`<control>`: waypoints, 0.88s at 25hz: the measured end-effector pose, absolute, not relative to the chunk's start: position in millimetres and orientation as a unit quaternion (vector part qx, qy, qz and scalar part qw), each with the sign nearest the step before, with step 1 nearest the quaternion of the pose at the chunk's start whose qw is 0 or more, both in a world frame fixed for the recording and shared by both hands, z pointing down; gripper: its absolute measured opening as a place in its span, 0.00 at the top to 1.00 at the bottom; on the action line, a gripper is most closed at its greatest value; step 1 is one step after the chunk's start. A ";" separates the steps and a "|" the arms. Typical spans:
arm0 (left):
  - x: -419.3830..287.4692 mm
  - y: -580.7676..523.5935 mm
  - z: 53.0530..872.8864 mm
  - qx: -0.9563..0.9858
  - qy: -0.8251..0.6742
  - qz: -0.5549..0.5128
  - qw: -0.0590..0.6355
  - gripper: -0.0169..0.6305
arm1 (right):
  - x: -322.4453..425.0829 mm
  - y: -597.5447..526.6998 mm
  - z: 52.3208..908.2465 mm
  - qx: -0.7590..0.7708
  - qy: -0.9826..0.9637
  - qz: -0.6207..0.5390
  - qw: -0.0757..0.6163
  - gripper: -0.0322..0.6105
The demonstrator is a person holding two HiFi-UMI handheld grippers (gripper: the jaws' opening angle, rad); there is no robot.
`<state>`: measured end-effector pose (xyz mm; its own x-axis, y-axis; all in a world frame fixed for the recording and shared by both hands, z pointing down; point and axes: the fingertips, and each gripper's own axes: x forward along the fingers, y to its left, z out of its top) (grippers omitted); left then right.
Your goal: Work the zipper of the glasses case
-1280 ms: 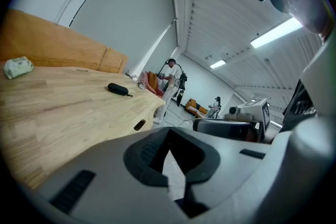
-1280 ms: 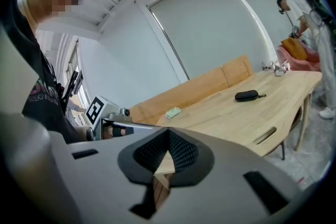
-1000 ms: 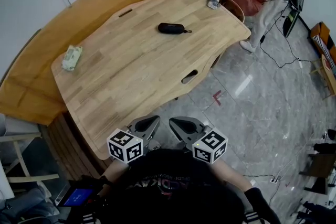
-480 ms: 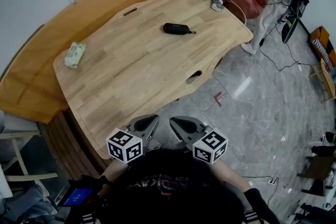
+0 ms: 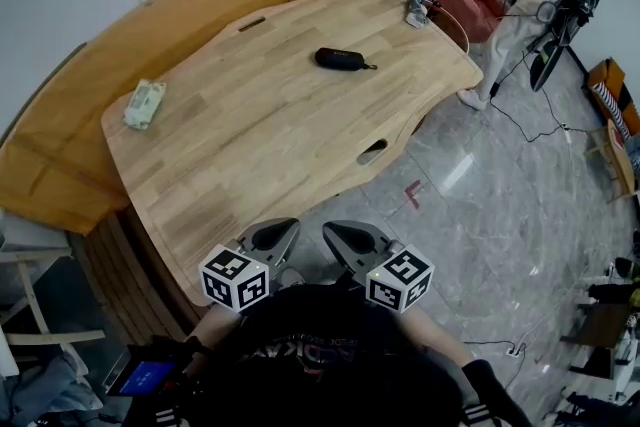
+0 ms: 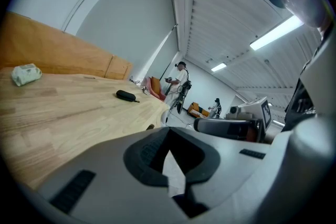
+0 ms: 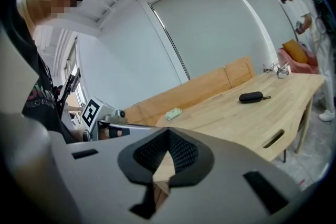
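A black zippered glasses case (image 5: pixel 341 59) with a short pull cord lies on the far half of the wooden table (image 5: pixel 250 145). It shows small in the left gripper view (image 6: pixel 126 95) and in the right gripper view (image 7: pixel 251 96). Both grippers hang close to the person's body, off the table's near edge and far from the case. My left gripper (image 5: pixel 272 233) is shut with nothing in it. My right gripper (image 5: pixel 344 237) is shut and empty too.
A pale green wipes pack (image 5: pixel 144 103) lies at the table's left side. Small clutter (image 5: pixel 412 0) sits on the far right corner. A wooden bench (image 5: pixel 110 55) wraps the table's far side. A person (image 5: pixel 525 0) stands beyond on the grey tiled floor.
The head view has shifted slightly, so the case and table sit a little to the right. Both grippers stay shut near the body.
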<state>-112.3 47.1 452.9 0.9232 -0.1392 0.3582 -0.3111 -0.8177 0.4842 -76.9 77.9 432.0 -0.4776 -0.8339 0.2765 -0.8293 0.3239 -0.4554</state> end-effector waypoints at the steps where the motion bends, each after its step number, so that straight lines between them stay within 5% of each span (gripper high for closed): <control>1: -112.2 44.5 452.4 0.941 -0.123 0.155 0.276 0.96 | -76.0 74.9 431.6 -0.509 0.815 -0.277 0.005 0.93; 22: -23.8 -18.4 457.5 0.925 -0.208 0.146 0.283 0.96 | 34.0 -4.9 445.1 -0.451 0.847 -0.283 0.005 0.93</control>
<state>-23.8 -18.4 457.5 0.8711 -0.3012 0.3880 -0.4668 -0.7532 0.4634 34.0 -4.9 445.1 -0.5937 -0.7656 0.2476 -0.7605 0.4334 -0.4836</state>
